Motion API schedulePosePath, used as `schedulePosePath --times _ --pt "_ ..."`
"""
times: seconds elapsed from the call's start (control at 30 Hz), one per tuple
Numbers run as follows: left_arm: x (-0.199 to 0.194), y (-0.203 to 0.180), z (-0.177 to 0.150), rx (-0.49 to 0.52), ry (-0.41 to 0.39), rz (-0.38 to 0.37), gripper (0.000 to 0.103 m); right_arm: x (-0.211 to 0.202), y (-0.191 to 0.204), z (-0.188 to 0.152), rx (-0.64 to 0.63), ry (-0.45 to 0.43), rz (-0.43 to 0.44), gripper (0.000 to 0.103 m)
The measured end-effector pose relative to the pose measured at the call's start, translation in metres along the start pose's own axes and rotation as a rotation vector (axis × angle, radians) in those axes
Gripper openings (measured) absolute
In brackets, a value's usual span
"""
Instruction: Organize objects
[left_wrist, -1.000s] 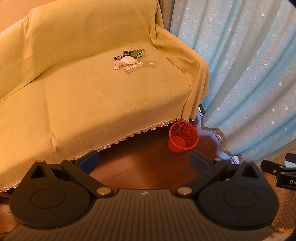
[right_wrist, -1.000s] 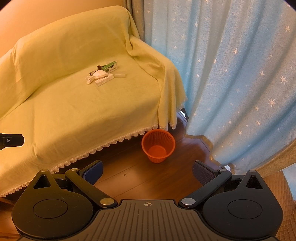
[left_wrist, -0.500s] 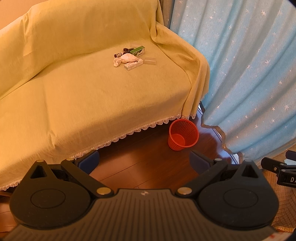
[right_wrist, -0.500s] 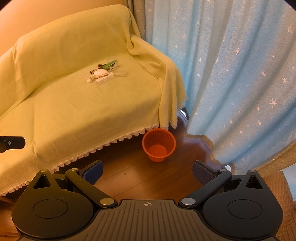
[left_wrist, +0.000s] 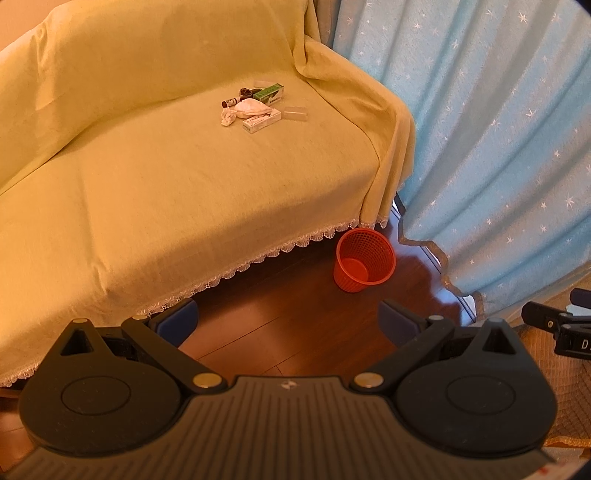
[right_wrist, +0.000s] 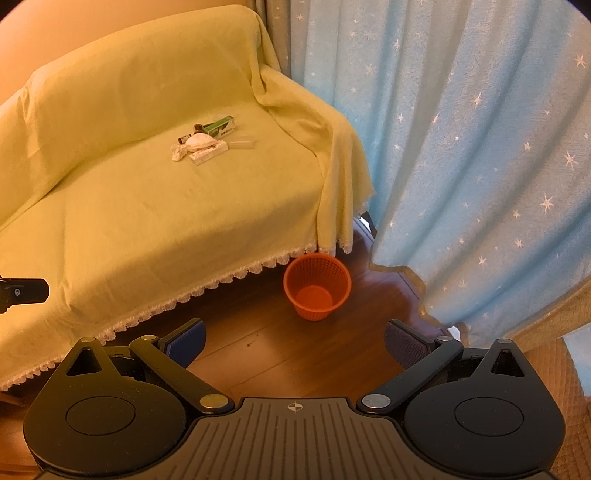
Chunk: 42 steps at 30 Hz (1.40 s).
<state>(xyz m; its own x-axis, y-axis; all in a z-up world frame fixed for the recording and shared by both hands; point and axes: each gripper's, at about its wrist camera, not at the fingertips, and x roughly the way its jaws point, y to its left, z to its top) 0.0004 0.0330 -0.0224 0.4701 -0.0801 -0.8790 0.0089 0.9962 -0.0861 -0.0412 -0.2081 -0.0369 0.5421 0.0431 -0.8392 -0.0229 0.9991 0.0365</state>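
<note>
A small heap of objects lies on the yellow-covered sofa (left_wrist: 184, 192) (right_wrist: 166, 206) near its right arm: a green box (left_wrist: 271, 92) (right_wrist: 221, 125), a white box (left_wrist: 262, 121) (right_wrist: 207, 153), a white crumpled wad (left_wrist: 251, 108) (right_wrist: 199, 141), a small dark bottle (left_wrist: 229, 102) and a clear flat case (left_wrist: 295, 112) (right_wrist: 242, 143). An orange mesh bin (left_wrist: 364, 264) (right_wrist: 317, 286) stands on the floor by the sofa's front corner. My left gripper (left_wrist: 288, 323) and right gripper (right_wrist: 293, 341) hang open and empty over the floor, far from the heap.
Light blue star-patterned curtains (left_wrist: 480, 129) (right_wrist: 461, 147) fall to the floor on the right. Dark wooden floor (left_wrist: 277, 306) (right_wrist: 258, 350) runs between me and the sofa. The other gripper's black tip shows at each view's edge (left_wrist: 554, 325) (right_wrist: 22, 291).
Both views have drifted slightly: the sofa and bin sit a little farther off and lower in the frames. Both grippers stay open and empty.
</note>
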Motion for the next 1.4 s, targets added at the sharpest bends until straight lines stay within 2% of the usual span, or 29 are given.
schedulePosePath --times 0.23,0.43,0.53,0.77,0.9,0.97,1.1,1.23,1.4 --pt "0.027 0.001 0.005 0.043 0.046 -0.022 0.102 0.017 -0.003 -0.008 -0.013 0.000 -0.013 0.101" --pt "0.065 -0.015 0.020 0.052 0.078 -0.032 0.102 0.056 -0.020 0.002 -0.065 0.009 0.047 0.101" --pt "0.091 -0.027 0.037 0.050 0.077 -0.023 0.102 0.093 -0.033 0.016 -0.111 0.015 0.100 0.101" --pt "0.164 -0.052 0.077 -0.007 0.077 0.024 0.102 0.202 -0.064 0.042 -0.267 0.061 0.187 0.101" --pt "0.218 -0.059 0.089 -0.018 0.077 0.029 0.102 0.271 -0.074 0.041 -0.342 0.081 0.221 0.097" --pt "0.251 -0.060 0.088 -0.015 0.101 0.024 0.102 0.307 -0.076 0.036 -0.376 0.086 0.232 0.092" --pt "0.320 -0.055 0.078 -0.002 0.113 0.015 0.102 0.391 -0.072 0.019 -0.443 0.076 0.247 0.089" --pt "0.401 -0.047 0.058 0.037 0.112 0.024 0.102 0.485 -0.064 -0.013 -0.553 0.078 0.254 0.081" --pt "0.498 -0.037 0.028 0.091 0.122 -0.004 0.101 0.598 -0.061 -0.054 -0.662 0.097 0.277 0.068"
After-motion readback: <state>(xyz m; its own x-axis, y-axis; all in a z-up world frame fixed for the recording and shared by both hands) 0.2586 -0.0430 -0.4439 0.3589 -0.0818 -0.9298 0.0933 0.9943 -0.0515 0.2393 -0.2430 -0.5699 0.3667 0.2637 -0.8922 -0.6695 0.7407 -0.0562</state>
